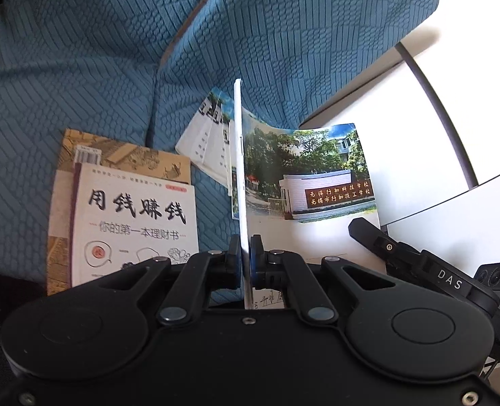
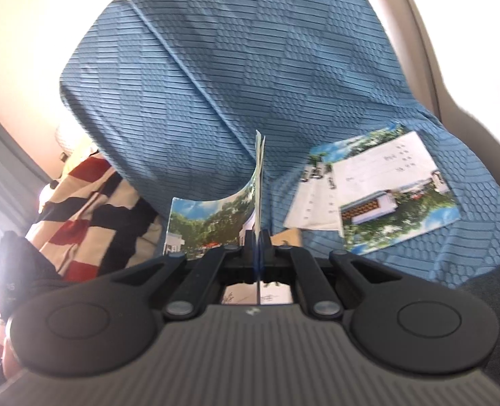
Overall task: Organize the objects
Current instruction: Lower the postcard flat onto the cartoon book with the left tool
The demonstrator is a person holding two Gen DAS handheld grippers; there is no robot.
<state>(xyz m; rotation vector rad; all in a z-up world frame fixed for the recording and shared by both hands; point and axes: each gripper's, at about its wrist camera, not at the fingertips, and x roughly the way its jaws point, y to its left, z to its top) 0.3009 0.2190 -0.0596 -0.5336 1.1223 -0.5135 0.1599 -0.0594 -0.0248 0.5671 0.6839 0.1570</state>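
The left tongs (image 1: 245, 253) are pinched on the edge of a thin booklet (image 1: 304, 176) with a school-gate photo on its cover. The booklet stands edge-on between the jaws and its cover curves away to the right, where the black tip of the other gripper meets its lower corner. The right tongs (image 2: 257, 240) are pinched on the same kind of photo-covered booklet (image 2: 212, 223), which rises upright from the jaws and bends off to the left.

All this hangs above a sofa (image 1: 97, 67) covered in teal textured fabric. On the seat lie more photo-covered booklets (image 2: 378, 199), fanned and overlapping. In the left wrist view a white book with large black Chinese characters (image 1: 135, 223) rests on a tan illustrated book (image 1: 121, 155), left of the held booklet. A striped red, black and cream cloth (image 2: 91, 209) sits at the sofa's left end.
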